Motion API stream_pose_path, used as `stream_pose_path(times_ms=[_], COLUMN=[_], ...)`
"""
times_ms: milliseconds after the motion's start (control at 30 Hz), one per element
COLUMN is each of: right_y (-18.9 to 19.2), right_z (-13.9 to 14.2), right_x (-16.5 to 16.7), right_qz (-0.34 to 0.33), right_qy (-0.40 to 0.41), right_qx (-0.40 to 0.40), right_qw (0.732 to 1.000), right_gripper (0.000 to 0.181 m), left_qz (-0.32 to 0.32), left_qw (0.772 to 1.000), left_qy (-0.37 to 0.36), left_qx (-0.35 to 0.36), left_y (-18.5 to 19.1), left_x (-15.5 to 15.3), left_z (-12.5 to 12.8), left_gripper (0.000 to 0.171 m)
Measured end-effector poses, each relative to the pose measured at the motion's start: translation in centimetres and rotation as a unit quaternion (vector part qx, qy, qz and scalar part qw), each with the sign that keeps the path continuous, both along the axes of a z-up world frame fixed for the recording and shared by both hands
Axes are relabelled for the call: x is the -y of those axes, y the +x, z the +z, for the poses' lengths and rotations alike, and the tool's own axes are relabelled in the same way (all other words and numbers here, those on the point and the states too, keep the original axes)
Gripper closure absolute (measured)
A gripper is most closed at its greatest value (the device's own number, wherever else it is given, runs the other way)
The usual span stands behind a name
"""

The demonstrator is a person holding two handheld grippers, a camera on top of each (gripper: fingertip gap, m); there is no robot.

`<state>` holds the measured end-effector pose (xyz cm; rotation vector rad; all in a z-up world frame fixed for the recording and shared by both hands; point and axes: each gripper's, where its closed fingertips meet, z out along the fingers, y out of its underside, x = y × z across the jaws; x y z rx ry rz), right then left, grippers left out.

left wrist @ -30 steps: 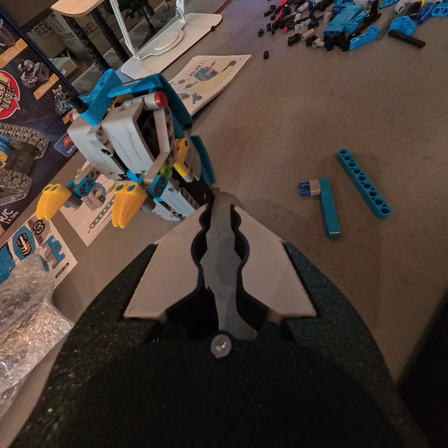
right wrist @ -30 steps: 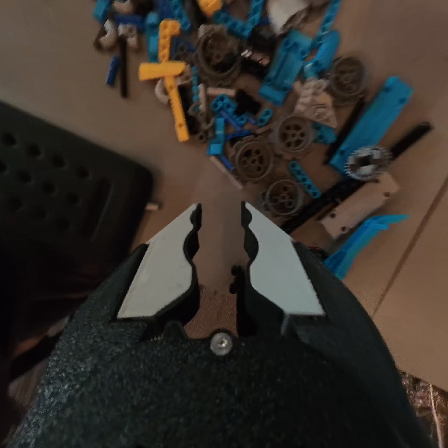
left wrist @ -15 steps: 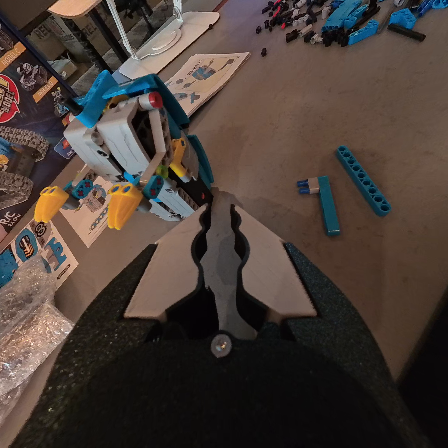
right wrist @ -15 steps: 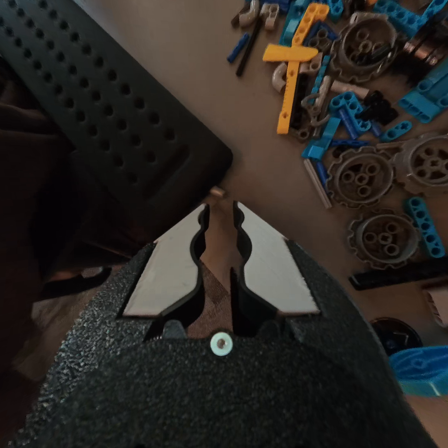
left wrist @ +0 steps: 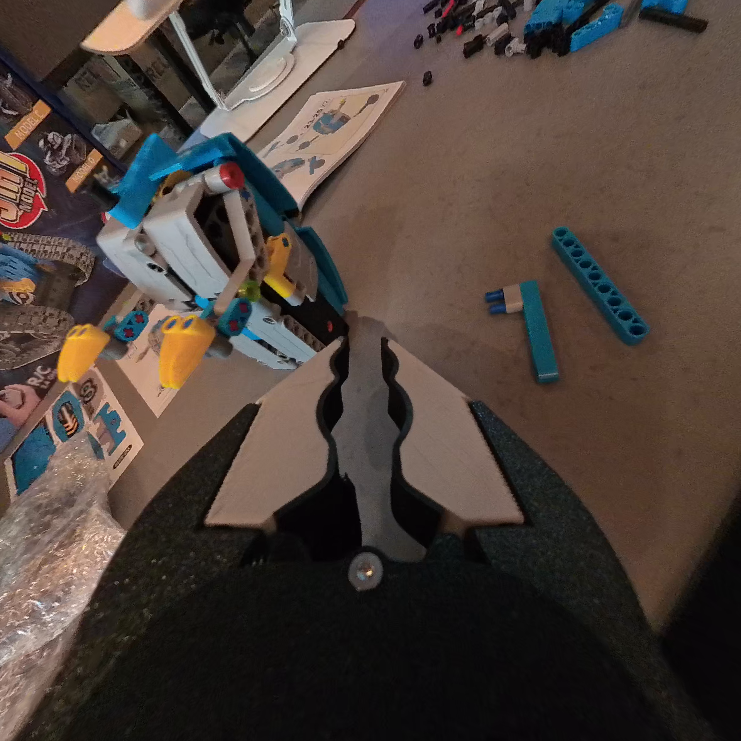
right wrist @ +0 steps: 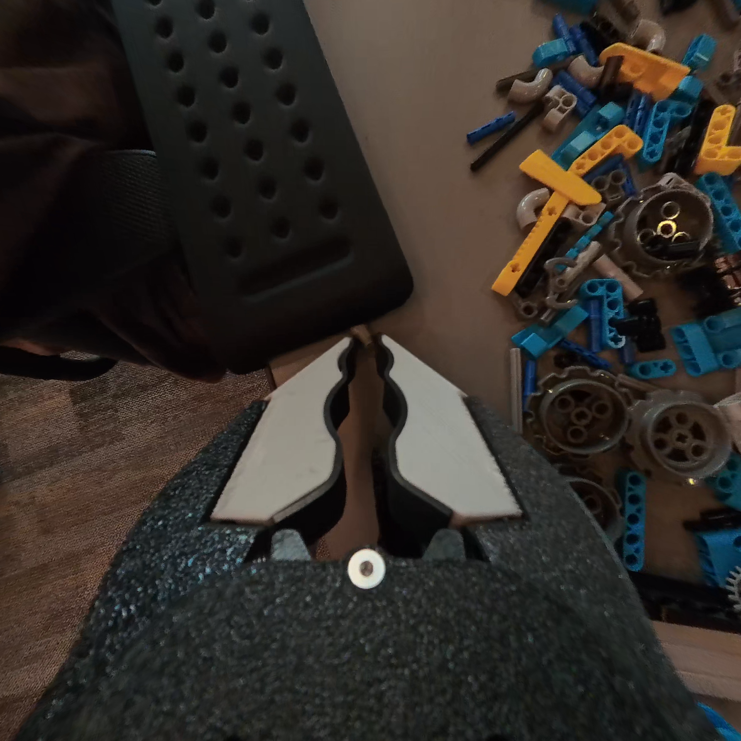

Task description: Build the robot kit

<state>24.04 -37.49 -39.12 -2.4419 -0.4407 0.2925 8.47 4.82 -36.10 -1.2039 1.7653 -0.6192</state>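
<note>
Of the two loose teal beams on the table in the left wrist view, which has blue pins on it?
The shorter smooth beam, nearer the left gripper: a grey block with two blue pins caps its far end. The long holed beam is bare.

Left gripper [left wrist: 364,341] gripping brick model [left wrist: 224,264]

On the bench [left wrist: 521,168], the model [left wrist: 224,256] sits left, two beams [left wrist: 597,284] lie right, a booklet [left wrist: 333,132] behind the model, loose parts [left wrist: 561,20] far right.

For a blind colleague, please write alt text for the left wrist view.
The left gripper is shut on a grey plate of a blue, white and yellow brick model, held above a tan table. Two teal beams lie to the right.
</note>
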Motion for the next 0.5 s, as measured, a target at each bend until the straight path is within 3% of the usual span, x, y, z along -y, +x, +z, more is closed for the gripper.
stream_pose_path(times_ms=[167,367,500], right_y=[1.4,9.9,12.6], right_z=[1.1,5.1,4.4], right_x=[0.5,0.7,1.0], right_qz=[-0.012,-0.169,-0.210], right_qy=[0.007,0.069,0.047], right_qx=[0.056,0.169,0.171], right_qw=[0.998,0.969,0.962], right_gripper=[0.174,0.175,0.175], left_qz=[0.000,0.005,0.005], left_qw=[1.000,1.000,1.000], left_qy=[0.020,0.006,0.008], left_qx=[-0.001,0.010,0.013], left_y=[0.0,-0.1,-0.2], left_x=[0.1,-0.2,-0.2], left_z=[-0.1,0.3,0.4], left_gripper=[0.157,0.157,0.157])
